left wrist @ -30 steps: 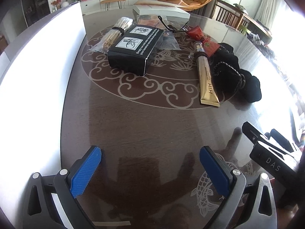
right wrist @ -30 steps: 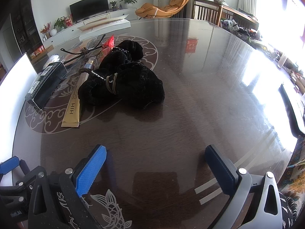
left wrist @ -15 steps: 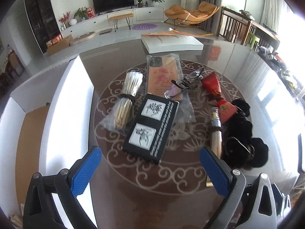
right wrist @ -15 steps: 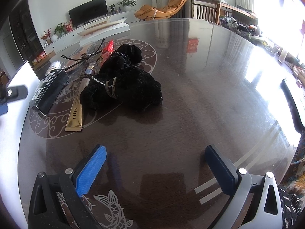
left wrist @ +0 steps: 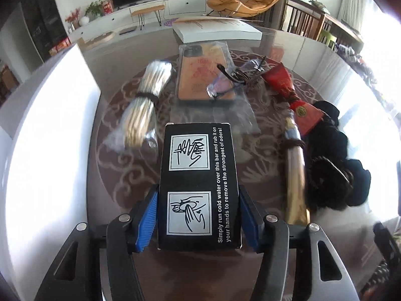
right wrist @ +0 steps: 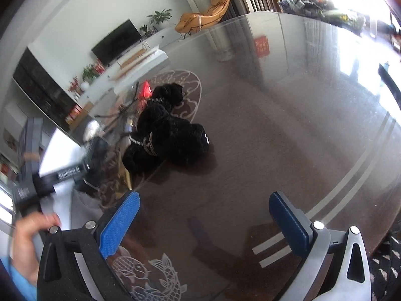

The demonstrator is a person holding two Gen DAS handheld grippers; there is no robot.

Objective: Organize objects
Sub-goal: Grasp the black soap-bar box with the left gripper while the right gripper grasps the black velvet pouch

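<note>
left wrist view
- counts: one black box (left wrist: 199, 185), one bundle of pale sticks (left wrist: 144, 105) in clear wrap, one bagged phone case (left wrist: 204, 75), one pair of glasses (left wrist: 231, 80), one gold tube (left wrist: 295, 188), one red pouch (left wrist: 283, 82), one black fabric heap (left wrist: 333, 160), one white box (left wrist: 215, 28) at the far edge of the table (left wrist: 120, 175).
- left gripper (left wrist: 199, 215): clenched on the black box; blue pads press its left and right sides at the near end.
- change: jaws have just been closing; half a second back they stood wide with the box lying further off.
- writing: "simply run cold water over this bar and rub it on your hands to remove the strongest of odors!"; two hand drawings.

right wrist view
- counts: one black fabric heap (right wrist: 165, 135), one hand (right wrist: 27, 245) at near left.
- right gripper (right wrist: 204, 222): released, jaws wide, nothing between.
- change: view has rolled; the heap sits further off.
- writing: none legible.
</note>
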